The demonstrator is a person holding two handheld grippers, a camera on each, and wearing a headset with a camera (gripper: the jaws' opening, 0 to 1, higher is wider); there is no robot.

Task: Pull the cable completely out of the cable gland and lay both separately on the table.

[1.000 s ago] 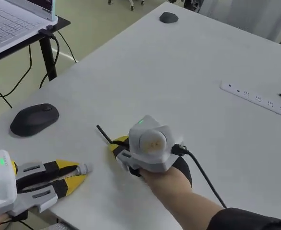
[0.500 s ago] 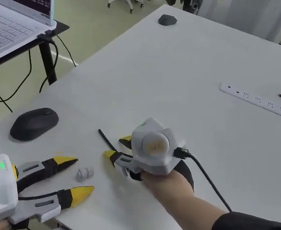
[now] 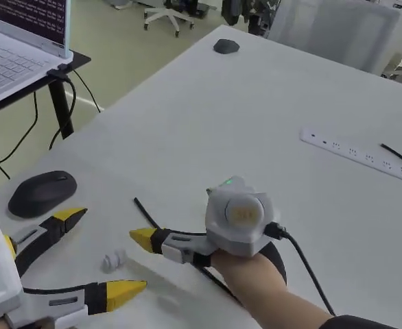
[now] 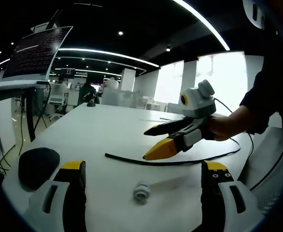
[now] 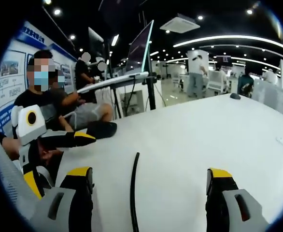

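Observation:
The small white cable gland [image 3: 113,260] lies alone on the white table [image 3: 256,123], between the spread yellow-tipped jaws of my left gripper [image 3: 99,251], which is open and not touching it. The black cable [image 3: 146,214] lies flat on the table to the gland's right, apart from it. My right gripper [image 3: 170,229] hovers open over the cable's near part. In the left gripper view the gland [image 4: 140,191] sits just ahead of the left gripper [image 4: 144,169], with the cable [image 4: 132,159] beyond. In the right gripper view the cable [image 5: 133,188] runs between the open jaws of the right gripper [image 5: 148,181].
A black mouse [image 3: 42,193] rests at the table's left edge. A white power strip [image 3: 355,152] lies at the right, and a small dark object [image 3: 226,46] sits far back. A laptop [image 3: 16,48] stands on a side table to the left. People sit beyond the left edge.
The left gripper opened and let the gland drop onto the table. The right gripper opened and released the cable, which now lies flat. Both grippers drew back slightly.

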